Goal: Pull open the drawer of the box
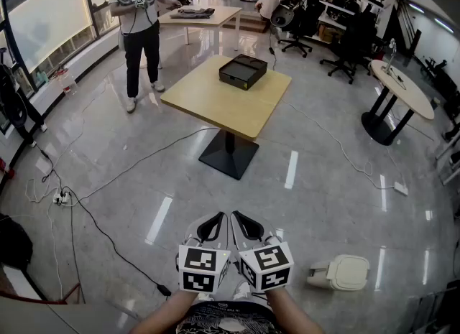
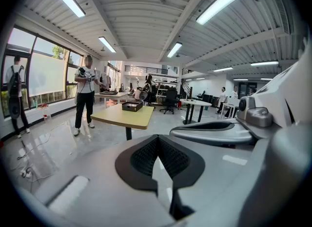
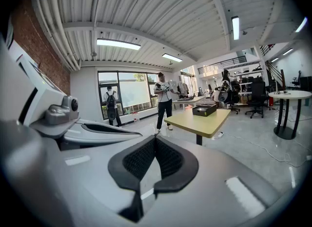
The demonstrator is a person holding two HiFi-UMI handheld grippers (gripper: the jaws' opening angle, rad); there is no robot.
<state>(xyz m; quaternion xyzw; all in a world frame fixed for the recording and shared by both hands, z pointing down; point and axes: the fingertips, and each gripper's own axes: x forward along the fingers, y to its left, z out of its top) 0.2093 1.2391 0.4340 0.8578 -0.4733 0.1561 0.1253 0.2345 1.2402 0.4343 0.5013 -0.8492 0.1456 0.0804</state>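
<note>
The box (image 1: 243, 72) sits upper middle of the frame, at the far end of the tabletop (image 1: 215, 103). I can't make out its drawer or contents. Left tongs (image 1: 215, 219) and right tongs (image 1: 241, 217), bottom centre, are closed and empty, well apart from it. Better to walk up first, steady the box, then pull straight.

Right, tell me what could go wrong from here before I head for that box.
1. A cable trails over the floor between here and the table; it could catch a foot on the way.
2. The box sits near the table's far corner, so a clumsy pull might drag the whole thing toward the edge.
3. The left gripper and right gripper both have their jaws together; they must open before anything can be gripped.
</note>
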